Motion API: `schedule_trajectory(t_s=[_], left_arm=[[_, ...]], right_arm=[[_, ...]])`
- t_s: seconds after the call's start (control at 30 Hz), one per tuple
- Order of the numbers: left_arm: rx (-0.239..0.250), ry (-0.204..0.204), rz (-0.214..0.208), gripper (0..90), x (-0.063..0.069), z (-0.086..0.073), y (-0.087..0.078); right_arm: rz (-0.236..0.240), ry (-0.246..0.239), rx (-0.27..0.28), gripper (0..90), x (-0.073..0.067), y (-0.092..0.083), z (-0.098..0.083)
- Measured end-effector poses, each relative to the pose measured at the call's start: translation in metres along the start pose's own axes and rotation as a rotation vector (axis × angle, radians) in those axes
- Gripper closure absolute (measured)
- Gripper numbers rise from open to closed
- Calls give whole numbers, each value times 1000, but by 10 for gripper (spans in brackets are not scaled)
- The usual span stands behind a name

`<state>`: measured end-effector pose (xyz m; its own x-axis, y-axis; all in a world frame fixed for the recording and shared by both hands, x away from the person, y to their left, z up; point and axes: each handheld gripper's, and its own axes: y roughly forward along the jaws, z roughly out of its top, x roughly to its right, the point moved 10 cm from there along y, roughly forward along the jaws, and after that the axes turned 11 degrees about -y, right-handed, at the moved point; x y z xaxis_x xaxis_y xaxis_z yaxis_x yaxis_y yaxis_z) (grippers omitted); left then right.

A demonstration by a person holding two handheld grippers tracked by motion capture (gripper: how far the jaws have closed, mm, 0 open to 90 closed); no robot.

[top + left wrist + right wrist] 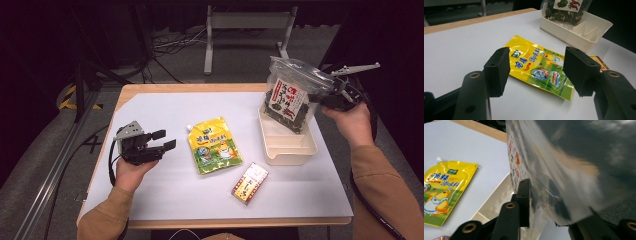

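White paper covers the wooden counter [150,107], and dark floor with cables lies beyond it. With my right fingers [327,92] I have the clear bag of dried seaweed [290,97] by its side, standing upright with its bottom inside the far end of the cream tray [290,150]; in the right gripper view one finger [524,200] lies against the bag's film and the bag sits between the pair, though I cannot tell whether they press it or have let go. I judge the bag is kept upright so it drops into the tray's far compartment rather than falling across the dividers. My left fingers [162,140] are open with nothing between them, resting low over the paper and pointed toward the yellow spouted pouch [214,145], which lies flat near the middle of the counter. That hand looks parked, ready for the pouch as a likely next pick. A small red and yellow box [250,183] lies flat just in front of the tray, near the pouch's lower corner.
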<state>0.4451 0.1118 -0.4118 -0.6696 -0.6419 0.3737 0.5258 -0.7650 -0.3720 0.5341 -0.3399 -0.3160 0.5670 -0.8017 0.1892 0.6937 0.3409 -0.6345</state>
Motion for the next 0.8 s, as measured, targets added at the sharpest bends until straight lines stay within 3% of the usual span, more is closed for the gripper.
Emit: schedule_trajectory(t_s=[0.1, 0.2, 0.37, 0.6, 0.8], left_arm=[[-4, -2, 2, 381, 0, 0, 1], [-5, -9, -2, 369, 0, 0, 2], [-9, -7, -3, 364, -1, 0, 3], [-4, -26, -5, 343, -2, 2, 6], [-10, -13, -4, 339, -2, 3, 8]], right_arm=[[-3, 15, 16, 577, 2, -2, 0], [-17, 26, 41, 441, 4, -5, -3], [-22, 37, 65, 365, 4, -7, -6], [-27, 51, 107, 319, 2, -18, -12], [-19, 34, 136, 318, -10, -28, -15]])
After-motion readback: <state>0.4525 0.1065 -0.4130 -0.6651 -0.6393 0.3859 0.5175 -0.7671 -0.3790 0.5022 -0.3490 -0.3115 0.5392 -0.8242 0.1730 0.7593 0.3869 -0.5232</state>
